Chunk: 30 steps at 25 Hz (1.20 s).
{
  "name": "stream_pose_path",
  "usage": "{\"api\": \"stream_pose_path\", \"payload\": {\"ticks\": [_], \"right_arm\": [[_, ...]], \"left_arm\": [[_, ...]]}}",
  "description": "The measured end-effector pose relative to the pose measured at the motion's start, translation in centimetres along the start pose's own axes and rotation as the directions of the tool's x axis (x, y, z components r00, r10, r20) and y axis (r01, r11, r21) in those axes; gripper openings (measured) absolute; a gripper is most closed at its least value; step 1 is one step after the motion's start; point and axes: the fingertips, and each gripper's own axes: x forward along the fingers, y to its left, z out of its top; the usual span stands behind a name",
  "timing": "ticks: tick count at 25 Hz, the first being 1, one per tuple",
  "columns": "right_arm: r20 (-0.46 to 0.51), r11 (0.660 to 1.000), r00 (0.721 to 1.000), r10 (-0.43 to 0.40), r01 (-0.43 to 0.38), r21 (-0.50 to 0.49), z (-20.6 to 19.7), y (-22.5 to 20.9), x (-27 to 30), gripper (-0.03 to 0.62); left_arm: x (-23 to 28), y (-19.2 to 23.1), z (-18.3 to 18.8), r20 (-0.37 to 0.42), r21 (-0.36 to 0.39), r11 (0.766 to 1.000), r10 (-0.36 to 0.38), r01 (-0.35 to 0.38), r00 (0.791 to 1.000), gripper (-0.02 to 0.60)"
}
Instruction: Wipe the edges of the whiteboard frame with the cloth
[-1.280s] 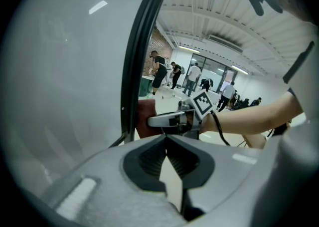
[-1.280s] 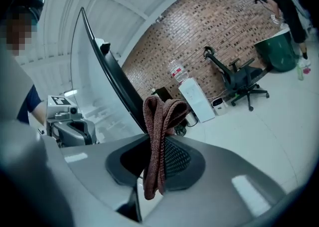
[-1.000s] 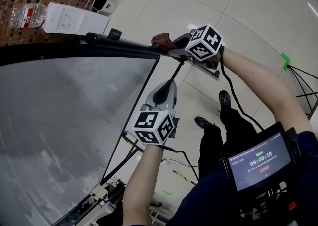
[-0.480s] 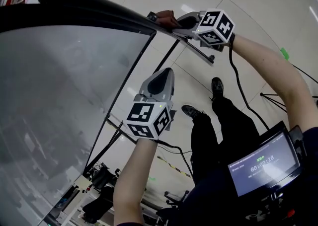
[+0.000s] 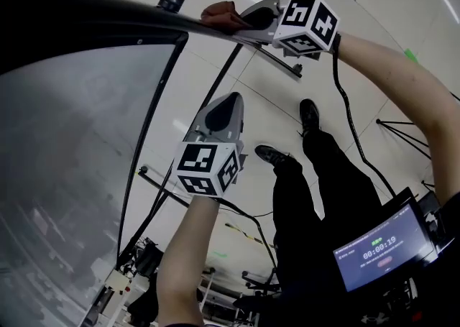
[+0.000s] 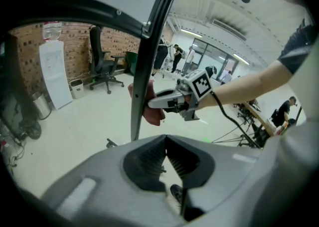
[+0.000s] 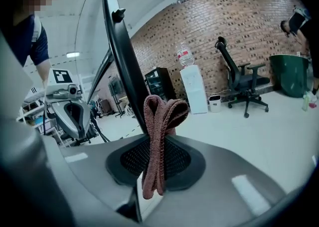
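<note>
The whiteboard [image 5: 65, 146] fills the left of the head view, edged by a black frame [image 5: 86, 6]. My right gripper [image 5: 241, 18] is shut on a reddish-brown cloth [image 5: 223, 13] that rests on the frame's top edge by its right corner. In the right gripper view the folded cloth [image 7: 158, 131] stands pinched between the jaws, beside the frame [image 7: 124, 56]. My left gripper [image 5: 224, 103] hovers lower, just right of the frame's side edge, shut with nothing in it. The left gripper view shows the frame [image 6: 154, 36], the cloth [image 6: 149, 104] and the right gripper [image 6: 172, 102].
The whiteboard's stand bars [image 5: 269, 60] run under the right gripper. The person's legs and shoes [image 5: 309, 113] stand on the pale floor. A timer screen [image 5: 381, 246] hangs at the lower right. An office chair [image 7: 239, 79], water dispenser [image 7: 194, 89] and green bin [image 7: 286, 71] stand by the brick wall.
The head view has swung, so the board's corner sits further left. The right gripper keeps the cloth on the top edge near that corner. The left gripper stays shut beside the frame.
</note>
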Motion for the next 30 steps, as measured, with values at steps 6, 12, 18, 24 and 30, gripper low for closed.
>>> {"api": "stream_pose_path", "payload": {"ticks": [6, 12, 18, 24, 30], "right_arm": [[0.005, 0.996, 1.000, -0.016, 0.016, -0.083, -2.1, -1.0, 0.9, 0.060], [-0.044, 0.987, 0.999, -0.025, 0.017, -0.161, -5.2, -1.8, 2.2, 0.060], [-0.101, 0.982, 0.994, -0.036, 0.017, -0.187, -8.7, -2.3, 3.8, 0.060], [-0.162, 0.974, 0.983, -0.083, 0.046, -0.220, -12.3, -3.4, 4.4, 0.060], [-0.225, 0.904, 0.944, -0.240, 0.133, -0.406, -14.2, -5.7, 5.0, 0.060]], "left_arm": [[3.4, 0.7, -0.9, -0.009, 0.034, 0.999, -0.007, 0.007, 1.000, 0.005], [5.7, 0.9, -1.8, -0.005, 0.058, 0.998, -0.018, 0.018, 1.000, 0.004], [6.1, 1.3, -3.3, -0.025, 0.034, 0.999, -0.016, 0.017, 1.000, 0.005], [6.5, 1.0, -5.4, -0.039, 0.007, 1.000, -0.020, 0.020, 0.999, 0.005], [8.2, 1.9, -6.1, -0.054, -0.001, 1.000, 0.015, -0.015, 0.998, 0.005]]}}
